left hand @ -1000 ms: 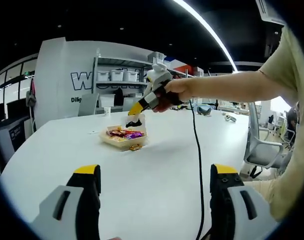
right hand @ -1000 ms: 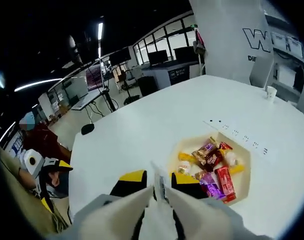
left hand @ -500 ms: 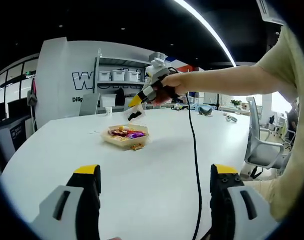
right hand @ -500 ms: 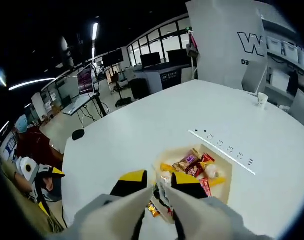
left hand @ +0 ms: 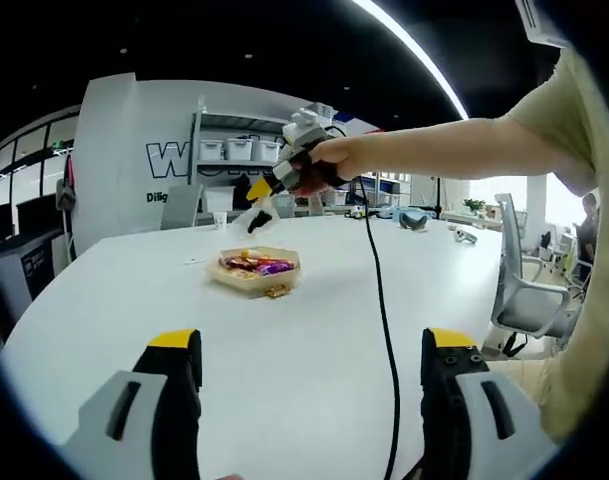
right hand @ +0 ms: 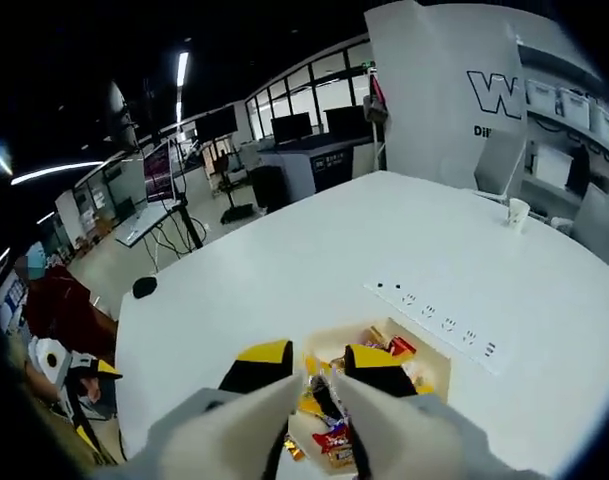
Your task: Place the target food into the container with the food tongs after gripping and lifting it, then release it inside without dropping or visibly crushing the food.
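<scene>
A shallow beige tray (left hand: 288, 270) of several coloured wrapped snacks sits mid-table. In the left gripper view a hand holds my right gripper (left hand: 261, 205) in the air above and just behind the tray, shut on a small dark-and-white wrapped snack (left hand: 255, 220). In the right gripper view that snack (right hand: 320, 388) shows as a thin strip pinched between the yellow-tipped jaws of my right gripper (right hand: 319, 362), with the tray (right hand: 440, 362) directly below. My left gripper (left hand: 312, 345) hovers low over the near table, open wide and holding nothing.
One loose snack (left hand: 276, 291) lies on the white table (left hand: 314, 310) against the tray's front. A black cable (left hand: 381, 300) hangs from the right gripper across the table. A socket strip (right hand: 434, 320) and paper cup (right hand: 517, 211) are beyond the tray. An office chair (left hand: 524, 300) stands at the right.
My right gripper has risen from just above the tray and drifted back-left with the snack still held. The left gripper has not moved.
</scene>
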Action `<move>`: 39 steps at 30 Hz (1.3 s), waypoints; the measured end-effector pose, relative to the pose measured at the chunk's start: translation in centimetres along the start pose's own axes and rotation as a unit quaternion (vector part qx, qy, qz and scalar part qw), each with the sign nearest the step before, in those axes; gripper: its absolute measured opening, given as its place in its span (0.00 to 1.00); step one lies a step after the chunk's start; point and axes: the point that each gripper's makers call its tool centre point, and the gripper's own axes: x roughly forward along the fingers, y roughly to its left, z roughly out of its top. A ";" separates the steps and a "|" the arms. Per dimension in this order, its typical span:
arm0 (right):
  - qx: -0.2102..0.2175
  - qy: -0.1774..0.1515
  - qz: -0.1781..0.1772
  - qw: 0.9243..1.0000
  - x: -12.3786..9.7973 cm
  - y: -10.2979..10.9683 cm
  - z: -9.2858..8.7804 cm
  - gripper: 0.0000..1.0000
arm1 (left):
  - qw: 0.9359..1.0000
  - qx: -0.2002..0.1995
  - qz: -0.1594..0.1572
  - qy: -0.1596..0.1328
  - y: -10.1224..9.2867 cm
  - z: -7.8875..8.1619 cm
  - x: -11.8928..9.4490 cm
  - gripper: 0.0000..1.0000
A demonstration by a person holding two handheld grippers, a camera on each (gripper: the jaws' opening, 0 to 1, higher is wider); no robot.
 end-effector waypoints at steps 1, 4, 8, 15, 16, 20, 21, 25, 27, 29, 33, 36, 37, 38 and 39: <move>-0.003 -0.001 0.005 1.000 0.1 0.3 0.2 0.16 | 1.000 0.000 0.000 0.000 0.0 0.0 0.0 0.89; -0.007 0.001 0.003 1.000 0.2 0.4 0.4 0.15 | 1.000 -0.001 0.001 0.000 0.1 0.0 0.0 0.89; -0.009 0.000 0.005 1.000 0.2 0.7 0.5 0.16 | 1.000 -0.001 0.001 0.000 0.0 0.0 0.0 0.89; -0.010 0.005 0.005 1.000 0.1 0.7 0.2 0.16 | 1.000 -0.002 0.001 0.000 0.0 -0.1 -0.1 0.89; -0.010 0.005 0.006 1.000 0.1 0.7 0.2 0.16 | 1.000 -0.001 0.001 0.000 0.0 0.0 0.0 0.89; -0.010 0.007 0.006 1.000 0.0 0.6 0.1 0.16 | 1.000 -0.001 0.000 0.000 -0.1 0.0 0.0 0.89; -0.009 0.007 0.005 1.000 -0.1 0.6 0.1 0.16 | 1.000 -0.001 -0.001 0.000 -0.1 0.0 0.0 0.89; -0.010 0.009 0.005 1.000 -0.1 0.7 -0.2 0.16 | 1.000 -0.001 0.000 0.000 -0.1 -0.1 0.0 0.89; -0.012 0.010 0.007 1.000 -0.2 0.8 -0.4 0.16 | 1.000 0.000 -0.001 0.000 -0.2 0.0 0.0 0.89; -0.012 0.012 0.009 1.000 -0.2 0.8 -0.6 0.17 | 1.000 0.000 -0.001 0.000 -0.2 0.0 0.0 0.89; -0.014 0.017 0.012 1.000 -0.2 1.0 -1.3 0.17 | 1.000 0.000 -0.002 0.000 -0.3 0.0 0.0 0.89; -0.018 0.021 0.014 1.000 -0.3 1.1 -1.9 0.17 | 1.000 0.001 -0.002 0.001 -0.3 0.0 0.1 0.89; -0.017 0.022 0.015 1.000 -0.3 1.1 -2.0 0.18 | 1.000 0.001 -0.002 0.001 -0.4 0.0 0.1 0.89; -0.015 0.022 0.017 1.000 -0.4 1.2 -2.1 0.18 | 1.000 0.001 -0.003 0.001 -0.4 0.0 0.1 0.89; -0.016 0.022 0.017 1.000 -0.4 1.2 -2.4 0.18 | 1.000 0.001 -0.003 0.001 -0.4 0.0 0.1 0.89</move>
